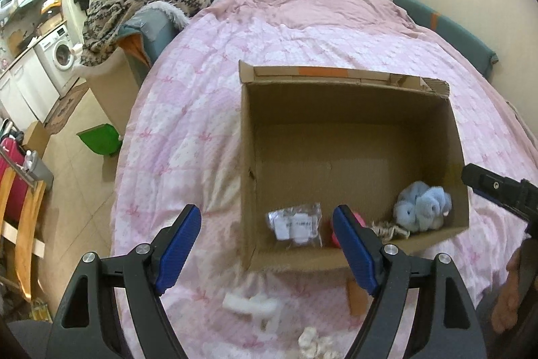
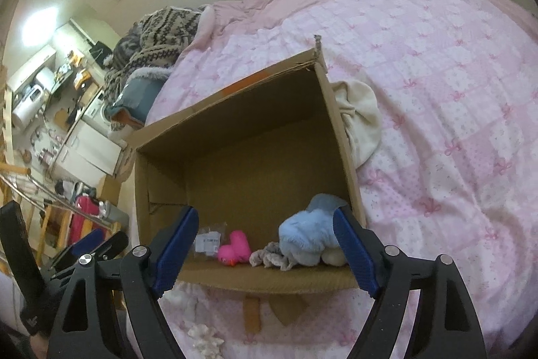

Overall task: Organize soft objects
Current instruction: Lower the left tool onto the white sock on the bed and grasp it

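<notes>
- Cardboard box (image 1: 349,137) sits open on the pink quilted bed (image 1: 188,130), its walls brown and creased, one far corner torn.
- Inside, along the near wall: a fluffy blue plush (image 2: 307,234), a bright pink toy (image 2: 235,248), a knotted grey-beige rag (image 2: 274,257) and a small crinkly clear packet (image 1: 296,224).
- Left tool (image 1: 267,249) is released, its blue ribbed pads spread with nothing between them; it hangs over the box's near left corner.
- Right tool (image 2: 265,253) is likewise released and empty, aimed into the box above the blue plush.
- Soft things not yet boxed: a white fuzzy piece (image 1: 252,305) and a cream ruffled scrunchie (image 1: 311,342) on the quilt in front of the box, and a cream fabric bundle (image 2: 358,120) against the box's right outer wall.
- Risk: the white pieces are pale against the pale quilt, so a tool could close on a fold of bedding along with the item and drag the cover.
- Risk: the box stands on a yielding mattress; pressing on its rim or near wall would probably tip or slide it.
- Risk: both tools work close together at the near edge and could knock each other.
- Fluffy items compress readily, so a shallow pinch may slip off the pile.
</notes>
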`<state>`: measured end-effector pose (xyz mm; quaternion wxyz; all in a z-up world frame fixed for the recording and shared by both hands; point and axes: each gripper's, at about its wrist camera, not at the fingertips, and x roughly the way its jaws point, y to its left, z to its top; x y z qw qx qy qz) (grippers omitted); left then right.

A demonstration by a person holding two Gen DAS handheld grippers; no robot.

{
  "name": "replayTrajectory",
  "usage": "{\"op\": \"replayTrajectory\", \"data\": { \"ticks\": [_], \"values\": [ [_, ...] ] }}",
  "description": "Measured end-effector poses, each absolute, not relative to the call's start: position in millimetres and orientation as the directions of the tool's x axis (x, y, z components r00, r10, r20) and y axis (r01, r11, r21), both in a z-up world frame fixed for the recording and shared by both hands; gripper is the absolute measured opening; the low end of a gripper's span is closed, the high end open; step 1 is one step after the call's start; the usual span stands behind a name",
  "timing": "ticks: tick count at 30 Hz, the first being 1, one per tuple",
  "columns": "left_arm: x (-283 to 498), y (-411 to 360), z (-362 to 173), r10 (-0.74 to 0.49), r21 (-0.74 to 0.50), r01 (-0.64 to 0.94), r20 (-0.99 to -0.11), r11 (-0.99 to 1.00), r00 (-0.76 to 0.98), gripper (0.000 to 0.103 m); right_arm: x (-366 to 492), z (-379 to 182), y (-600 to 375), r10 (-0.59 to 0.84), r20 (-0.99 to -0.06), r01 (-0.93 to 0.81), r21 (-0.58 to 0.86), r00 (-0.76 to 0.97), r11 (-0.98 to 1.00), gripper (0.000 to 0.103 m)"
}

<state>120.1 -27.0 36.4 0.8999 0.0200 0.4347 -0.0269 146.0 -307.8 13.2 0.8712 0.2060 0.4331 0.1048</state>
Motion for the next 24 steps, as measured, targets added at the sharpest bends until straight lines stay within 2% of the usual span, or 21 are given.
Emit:
{"op": "replayTrajectory", "data": {
  "ticks": [12,24],
  "values": [
    [85,-4,17,-0.071,-0.057,0.042,-0.817,0.997,0.572,0.079,107,11,-301,0.327,-0.743,0.003,0.405,0.584,0.914,0.087],
    [72,-2,-1,-0.065,-0.061,0.027,-0.836,0.998,0.545,0.079,79,-8,-285,0.341,-0.793,0.022,0.407,0.506,0.913,0.087]
  ]
}}
